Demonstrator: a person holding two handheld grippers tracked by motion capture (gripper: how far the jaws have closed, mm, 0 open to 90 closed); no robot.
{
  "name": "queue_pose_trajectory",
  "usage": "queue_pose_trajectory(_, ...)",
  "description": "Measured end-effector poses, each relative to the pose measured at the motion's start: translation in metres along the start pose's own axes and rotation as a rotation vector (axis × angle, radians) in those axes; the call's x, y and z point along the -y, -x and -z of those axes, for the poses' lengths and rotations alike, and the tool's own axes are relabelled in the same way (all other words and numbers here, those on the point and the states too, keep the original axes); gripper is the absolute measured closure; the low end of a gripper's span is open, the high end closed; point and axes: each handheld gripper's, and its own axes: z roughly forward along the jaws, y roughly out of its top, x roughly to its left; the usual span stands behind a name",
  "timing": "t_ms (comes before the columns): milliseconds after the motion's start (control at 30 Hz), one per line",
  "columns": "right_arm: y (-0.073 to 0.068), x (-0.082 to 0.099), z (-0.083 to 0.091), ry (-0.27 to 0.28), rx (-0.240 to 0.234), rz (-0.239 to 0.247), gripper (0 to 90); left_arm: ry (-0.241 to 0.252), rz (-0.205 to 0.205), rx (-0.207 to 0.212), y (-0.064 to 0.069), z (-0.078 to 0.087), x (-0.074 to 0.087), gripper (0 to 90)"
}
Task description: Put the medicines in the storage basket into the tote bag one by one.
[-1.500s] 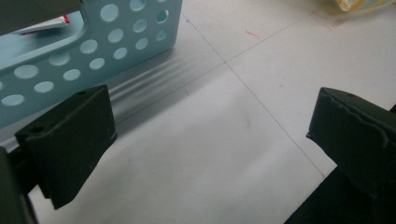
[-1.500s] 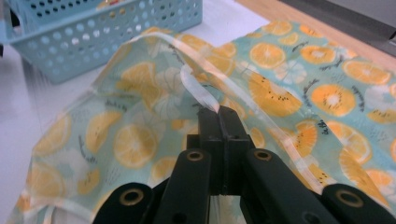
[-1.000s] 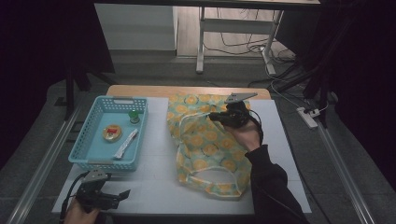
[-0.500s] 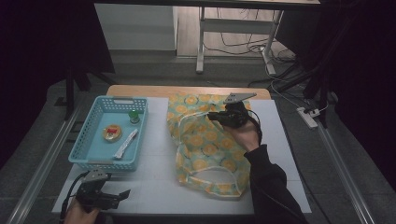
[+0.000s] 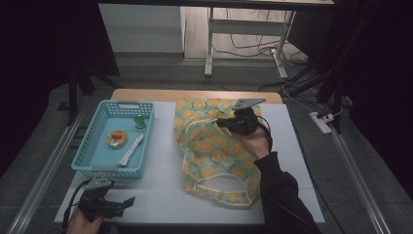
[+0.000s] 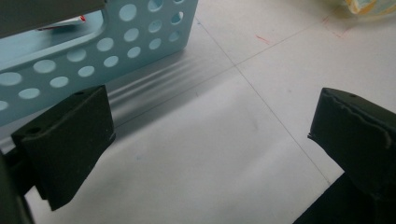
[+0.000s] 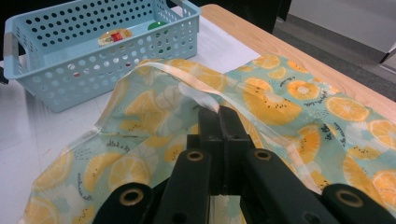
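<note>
A fabric bag [image 5: 214,151] printed with orange slices lies flat on the white table [image 5: 160,185], right of centre. My right gripper [image 5: 221,123] hovers over its upper part, jaws shut on the bag's pale handle strap [image 7: 196,95], which lifts slightly off the cloth [image 7: 280,102] at the jaw tips [image 7: 219,112]. My left gripper [image 5: 127,202] rests low at the table's front left corner, just in front of the basket. Its jaws stand wide open [image 6: 210,140] over bare table, holding nothing.
A light blue perforated basket [image 5: 87,141] stands at the left, holding a green-capped item [image 5: 140,122], a round yellow-red lid [image 5: 117,139] and a white packet [image 5: 131,148]. The basket wall [image 6: 93,51] is close to my left gripper. A wooden edge [image 5: 195,94] runs along the far side.
</note>
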Motion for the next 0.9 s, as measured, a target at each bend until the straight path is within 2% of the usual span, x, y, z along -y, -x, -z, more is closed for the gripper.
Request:
queue_pose_trajectory(200,0.000,0.000,-0.001,-0.002,-0.007,0.001,90.0,0.011,0.008,-0.005,0.000,0.001,0.000,0.0)
queue_pose_trajectory(333,0.001,0.001,0.000,-0.003,-0.007,-0.002,90.0,0.017,0.024,0.012,-0.002,0.003,0.000,0.0)
queue_pose_trajectory(633,0.001,0.002,-0.001,-0.006,-0.011,-0.005,90.0,0.030,0.021,0.000,-0.003,0.009,-0.001,0.0)
queue_pose_trajectory(900,0.001,0.002,-0.003,-0.017,-0.012,-0.007,90.0,0.066,0.024,0.027,-0.006,0.020,-0.004,0.3)
